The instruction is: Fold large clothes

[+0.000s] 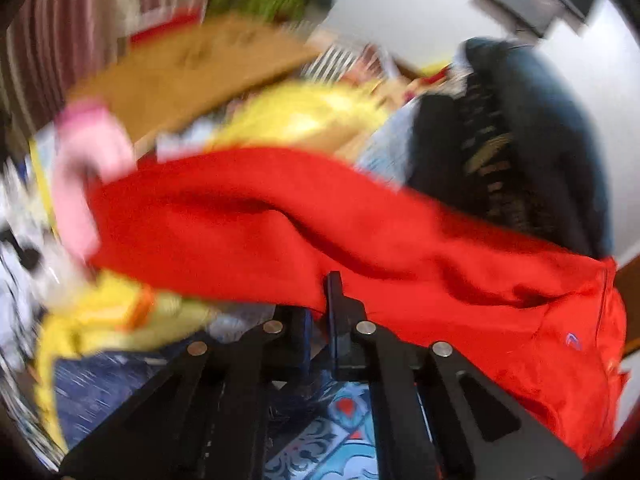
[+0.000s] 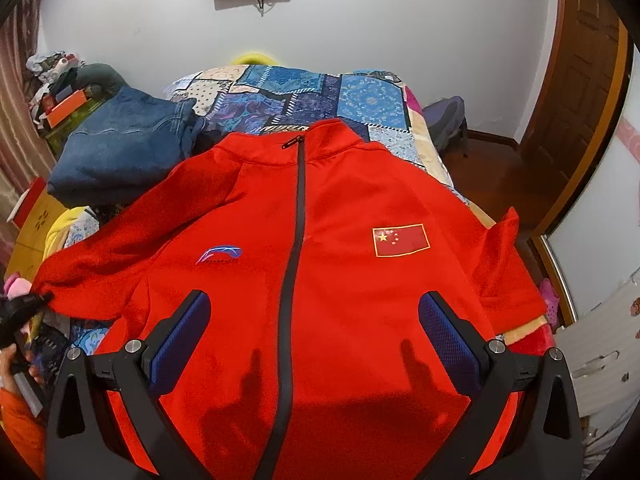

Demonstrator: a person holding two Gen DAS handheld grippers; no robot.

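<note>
1. Left gripper (image 1: pixel 320 320): jaws looked pinched nearly together on the cuff end of the red jacket's (image 2: pixel 320 264) sleeve (image 1: pixel 256 224); the right wrist view showed it at the sleeve tip (image 2: pixel 40 300). Judgement: carry that sleeve across the chest in one flat sweep, keeping the cloth taut
2. Right gripper (image 2: pixel 314 344): jaws were wide apart, holding nothing, hovering over the lower front either side of the zip (image 2: pixel 294 240). Best used to pin the body while the sleeve crossed
3. Jacket lay face up on the bed (image 2: pixel 360 100), collar at the far end, zip closed, other sleeve hanging toward the bed's edge
4. Folded blue jeans (image 2: pixel 120 152) sat just beside the far shoulder; worth keeping the fold clear of them
5. Hard to read: left view was motion-blurred, so actual cloth contact was unclear; hem was cut off below the frame; clutter behind was unidentifiable
</note>
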